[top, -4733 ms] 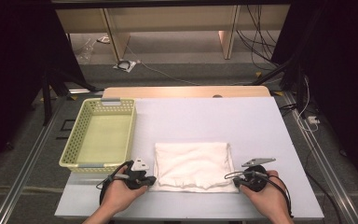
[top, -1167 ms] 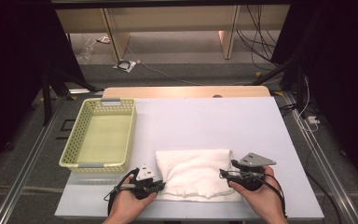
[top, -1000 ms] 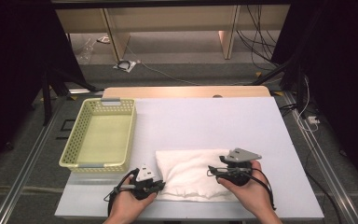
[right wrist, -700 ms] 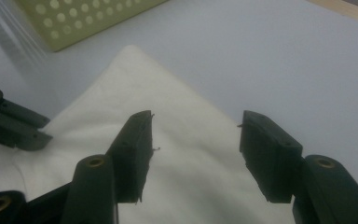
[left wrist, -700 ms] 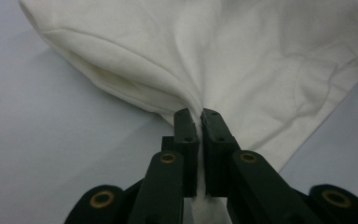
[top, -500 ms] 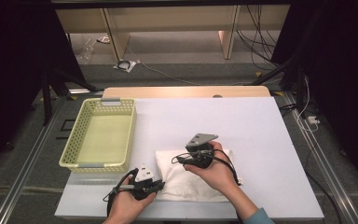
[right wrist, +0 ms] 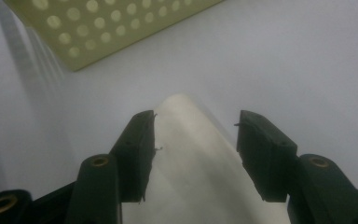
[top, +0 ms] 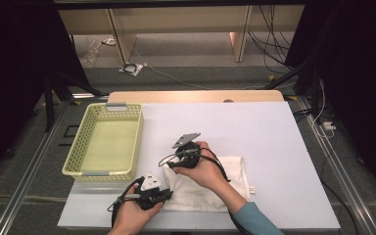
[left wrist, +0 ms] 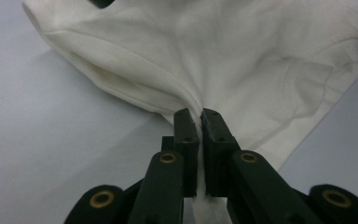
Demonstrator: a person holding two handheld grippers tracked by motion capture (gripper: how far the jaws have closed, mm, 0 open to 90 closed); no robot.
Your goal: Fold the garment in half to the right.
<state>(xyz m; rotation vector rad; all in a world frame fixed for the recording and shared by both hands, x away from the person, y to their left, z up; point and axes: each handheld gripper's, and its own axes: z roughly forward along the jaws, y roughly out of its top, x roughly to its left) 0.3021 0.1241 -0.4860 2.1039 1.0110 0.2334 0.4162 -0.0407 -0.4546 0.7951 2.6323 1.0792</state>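
A fold looks to be in hand: the cloth (top: 210, 183) lies at the table's (top: 274, 127) near edge, right of the basket (top: 105, 142) on the left side, and judging by this the next move calls for settling the carried edge near the left corner. The left gripper (left wrist: 200, 122) is clenched on the cloth's near-left corner. The right gripper (right wrist: 195, 140), over the cloth's far-left part, stands half open, its jaws having just been closing with a fold between them, not pinched.

One white folded cloth (top: 210, 188) lies on the single white table (top: 254, 127). One pale yellow perforated plastic basket (top: 105, 142) stands there too. Two black two-jaw grippers are counted: the left gripper (top: 169, 195) and the right gripper (top: 170, 165).
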